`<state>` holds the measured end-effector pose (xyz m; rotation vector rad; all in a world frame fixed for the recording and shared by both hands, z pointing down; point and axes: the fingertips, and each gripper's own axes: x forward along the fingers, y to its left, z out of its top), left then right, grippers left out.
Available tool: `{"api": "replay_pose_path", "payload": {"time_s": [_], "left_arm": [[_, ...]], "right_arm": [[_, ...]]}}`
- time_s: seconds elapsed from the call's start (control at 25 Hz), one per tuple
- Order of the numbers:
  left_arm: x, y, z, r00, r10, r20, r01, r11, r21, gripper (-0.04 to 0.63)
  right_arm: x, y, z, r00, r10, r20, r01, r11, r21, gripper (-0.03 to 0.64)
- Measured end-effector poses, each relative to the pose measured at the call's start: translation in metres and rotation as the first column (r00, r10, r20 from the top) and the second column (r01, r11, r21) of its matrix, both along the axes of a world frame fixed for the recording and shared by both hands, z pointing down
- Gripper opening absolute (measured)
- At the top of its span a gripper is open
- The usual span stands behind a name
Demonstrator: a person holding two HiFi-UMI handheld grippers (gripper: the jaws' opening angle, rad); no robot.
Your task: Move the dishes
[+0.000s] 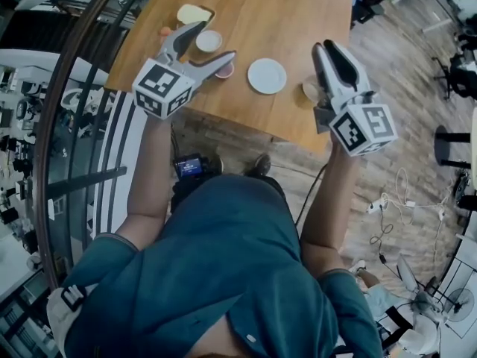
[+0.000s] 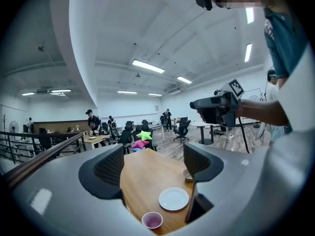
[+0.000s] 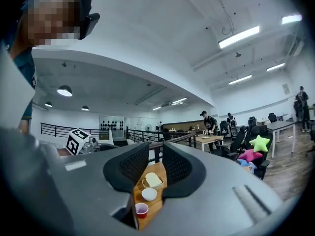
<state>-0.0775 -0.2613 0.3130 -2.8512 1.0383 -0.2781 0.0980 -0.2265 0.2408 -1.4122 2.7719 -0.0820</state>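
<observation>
Head view: white plate (image 1: 267, 75) lies on the table (image 1: 298, 13); it looks light, hard and breakable, so I'd pinch its rim. Left gripper view: left hand-held gripper (image 2: 153, 162) wide apart, empty. Right gripper view: right hand-held gripper (image 3: 155, 163) a little apart, empty

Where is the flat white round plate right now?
In the head view, the flat white round plate lies on the wooden table near its closest edge, with the small pink cup to its left and a small bowl to its right.
</observation>
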Motion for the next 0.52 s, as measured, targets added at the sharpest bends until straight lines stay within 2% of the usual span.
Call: {"api": "replay_pose_path", "payload": {"time_s": [0.52], "left_arm": [[-0.007,0.004,-0.007,0.999,0.048,-0.006,-0.048,0.999,0.015,0.374]], "right_arm": [[-0.004,0.015,-0.010,0.998,0.066,-0.017,-0.066,0.998,0.004,0.082]]}}
